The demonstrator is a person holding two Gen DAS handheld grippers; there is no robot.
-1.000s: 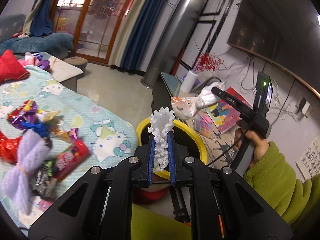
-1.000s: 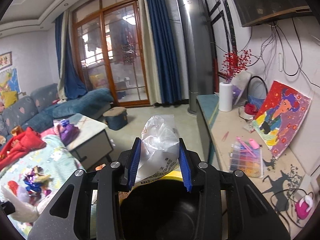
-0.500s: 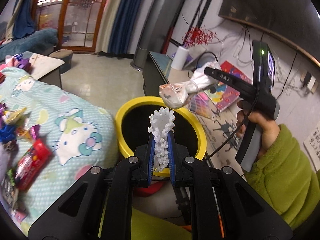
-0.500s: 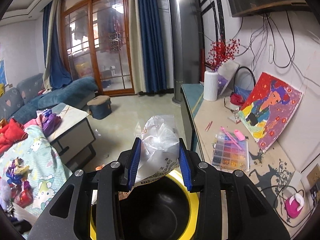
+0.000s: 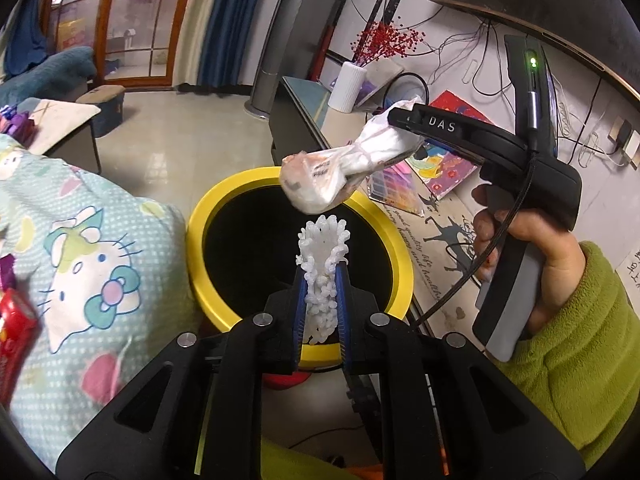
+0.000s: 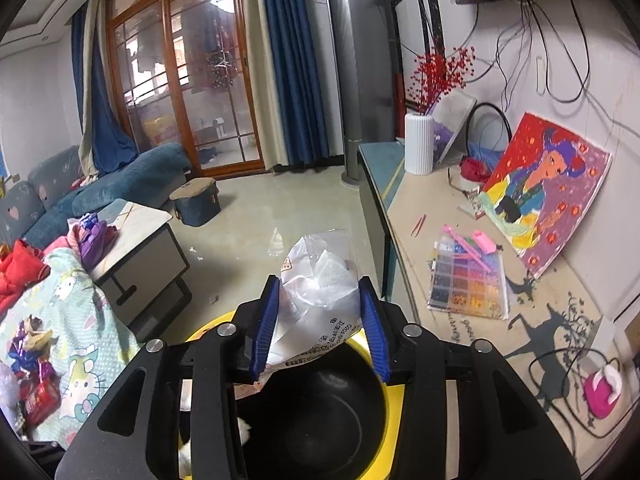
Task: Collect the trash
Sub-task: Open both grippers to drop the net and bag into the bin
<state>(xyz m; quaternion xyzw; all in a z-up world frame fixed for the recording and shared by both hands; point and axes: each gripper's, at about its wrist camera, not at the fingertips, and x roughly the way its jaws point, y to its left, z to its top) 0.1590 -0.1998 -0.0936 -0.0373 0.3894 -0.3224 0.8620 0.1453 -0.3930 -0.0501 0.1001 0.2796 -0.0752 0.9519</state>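
Holding a white knobbly strip (image 5: pixel 322 276) between its blue pads, the left gripper (image 5: pixel 322 276) hung over the near rim of the yellow bin (image 5: pixel 200 236); its jaws were easing apart, yet the strip still sat upright between them, pressed on both sides as far as could be told. Just beyond, over the bin's black mouth, the right gripper (image 6: pixel 320 320) carried a crumpled clear plastic bag (image 6: pixel 320 288) with printed lettering; its jaws were opening too, with the bag still between the pads and its lower end drooping toward the bin (image 6: pixel 394 408). A hand (image 5: pixel 532 256) in a green sleeve (image 5: pixel 580 344) gripped that tool's handle. To the left lay a cartoon-cat blanket (image 5: pixel 92 248) with red wrappers (image 6: pixel 40 404). Farther off stood a bead box (image 6: pixel 468 280), a painting (image 6: pixel 548 184) and a white vase (image 6: pixel 419 142).
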